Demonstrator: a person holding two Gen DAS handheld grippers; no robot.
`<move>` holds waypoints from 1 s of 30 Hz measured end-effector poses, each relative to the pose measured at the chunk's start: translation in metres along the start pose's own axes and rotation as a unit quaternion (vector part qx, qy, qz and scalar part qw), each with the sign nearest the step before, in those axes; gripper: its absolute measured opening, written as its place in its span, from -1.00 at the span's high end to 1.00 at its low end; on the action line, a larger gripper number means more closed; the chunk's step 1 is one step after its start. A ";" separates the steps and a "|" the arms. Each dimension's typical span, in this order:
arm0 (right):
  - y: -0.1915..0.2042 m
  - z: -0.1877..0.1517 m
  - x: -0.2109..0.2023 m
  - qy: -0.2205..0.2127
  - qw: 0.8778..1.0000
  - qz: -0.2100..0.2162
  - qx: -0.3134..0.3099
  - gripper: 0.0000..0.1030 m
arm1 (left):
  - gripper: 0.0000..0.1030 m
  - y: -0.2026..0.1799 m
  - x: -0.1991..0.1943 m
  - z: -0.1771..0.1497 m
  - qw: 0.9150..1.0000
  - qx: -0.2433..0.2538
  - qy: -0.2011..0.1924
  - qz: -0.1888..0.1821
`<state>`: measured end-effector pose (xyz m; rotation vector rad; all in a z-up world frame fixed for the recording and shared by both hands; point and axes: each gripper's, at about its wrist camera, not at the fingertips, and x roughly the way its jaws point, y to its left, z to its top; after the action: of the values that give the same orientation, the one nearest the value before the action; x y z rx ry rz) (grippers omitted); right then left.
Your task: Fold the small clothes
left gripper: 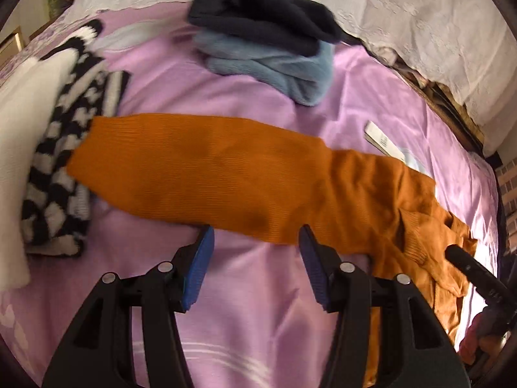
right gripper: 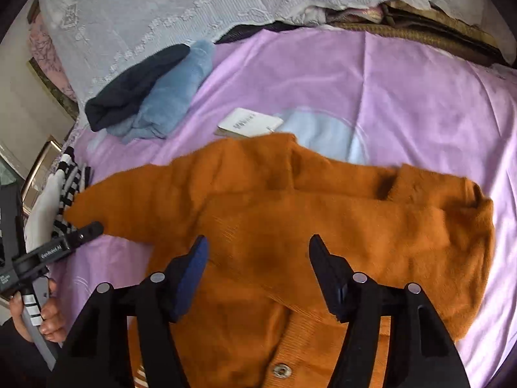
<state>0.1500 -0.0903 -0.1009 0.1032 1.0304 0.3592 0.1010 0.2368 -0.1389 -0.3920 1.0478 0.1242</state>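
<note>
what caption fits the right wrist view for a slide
Open right gripper hovers over an orange cardigan spread on a lilac bedsheet, folded clothes behind.

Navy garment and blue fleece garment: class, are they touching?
Touching. The left wrist view shows the navy garment lying directly on the blue fleece garment, no gap.

orange knit cardigan (right gripper: 323,213) spread flat on lilac sheet, sleeve outstretched

Fuzzy rib-knit orange cardigan (right gripper: 323,213) with shiny metal snap (right gripper: 280,369); glossy smooth lilac satin sheet (left gripper: 258,307); plush blue fleece garment (left gripper: 284,71); matt white lace cover (right gripper: 161,6).
</note>
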 end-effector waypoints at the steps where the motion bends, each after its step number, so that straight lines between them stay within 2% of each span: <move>1: 0.015 0.008 0.002 -0.006 1.000 0.017 -0.009 -0.25 | -0.04 0.017 -0.003 0.002 1.000 -0.018 -0.005 0.009; 4: 0.071 0.028 0.020 0.004 0.997 0.071 -0.042 -0.25 | -0.05 0.061 -0.006 0.007 0.997 -0.071 -0.011 0.030; 5: 0.091 0.034 0.028 0.007 0.995 0.086 -0.054 -0.25 | 0.01 0.072 -0.005 0.009 0.996 -0.085 -0.012 0.029; 7: 0.123 0.043 0.044 0.021 0.991 0.111 -0.069 -0.25 | 0.04 0.084 -0.001 0.015 0.995 -0.100 -0.012 0.003; 10: 0.152 0.051 0.067 0.039 0.991 0.105 -0.080 -0.25 | -0.08 0.080 0.007 0.020 0.994 -0.103 -0.019 0.007; 13: 0.164 0.049 0.083 0.059 0.990 0.114 -0.064 -0.21 | -0.19 0.077 0.012 0.020 0.994 -0.108 -0.029 0.006; 16: 0.173 0.051 0.095 0.052 0.992 0.092 -0.067 -0.07 | -0.13 0.071 0.012 0.020 0.993 -0.109 -0.039 0.014; 18: 0.174 0.058 0.104 0.065 0.991 0.111 -0.044 -0.07 | -0.02 0.071 0.010 0.019 0.993 -0.104 -0.043 0.015; 20: 0.185 0.068 0.110 0.076 0.986 0.143 -0.051 -0.07 | 0.07 0.075 0.009 0.018 0.993 -0.113 -0.047 0.004; 24: 0.226 0.083 0.122 0.092 0.970 0.184 -0.128 -0.07 | 0.26 0.080 0.007 0.015 0.991 -0.119 -0.055 -0.008; 26: 0.249 0.084 0.133 0.116 0.958 0.204 -0.165 -0.07 | 0.44 0.079 0.006 0.013 0.992 -0.114 -0.058 -0.009; 30: 0.291 0.078 0.151 0.149 0.931 0.229 -0.242 -0.06 | 0.57 0.082 0.005 0.011 0.992 -0.112 -0.061 -0.015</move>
<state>0.2151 0.2400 -0.1117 -0.1653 1.1838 1.0715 0.0890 0.3166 -0.1591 -0.5961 0.9094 0.2367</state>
